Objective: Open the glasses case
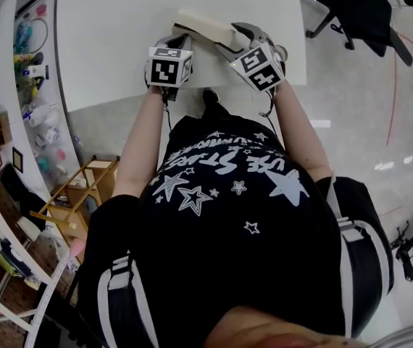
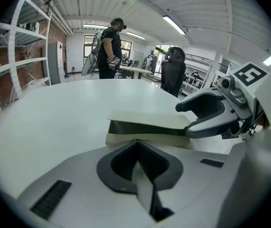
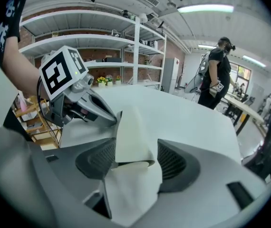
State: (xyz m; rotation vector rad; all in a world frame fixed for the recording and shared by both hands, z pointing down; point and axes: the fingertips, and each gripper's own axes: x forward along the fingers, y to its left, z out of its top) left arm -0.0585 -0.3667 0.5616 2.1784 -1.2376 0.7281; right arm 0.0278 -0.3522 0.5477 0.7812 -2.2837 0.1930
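Note:
A cream glasses case point(image 1: 203, 25) lies on the white table point(image 1: 105, 42) near its front edge. In the left gripper view the case's lid point(image 2: 150, 118) is lifted a little and a dark gap shows under it. My right gripper point(image 3: 133, 146) is shut on the lid's end; its jaws stand above and below the flap point(image 2: 192, 120). My left gripper point(image 2: 136, 141) is shut, its tips against the case's lower half point(image 2: 126, 139). Seen from the head view, both grippers point(image 1: 180, 40) point(image 1: 230, 38) meet the case from the near side.
The table's front edge runs just below the grippers. Shelves point(image 1: 3, 85) with small items and a wooden stool point(image 1: 83, 187) stand to the left. An office chair point(image 1: 344, 6) is at the right rear. Another person point(image 2: 109, 46) stands far behind the table.

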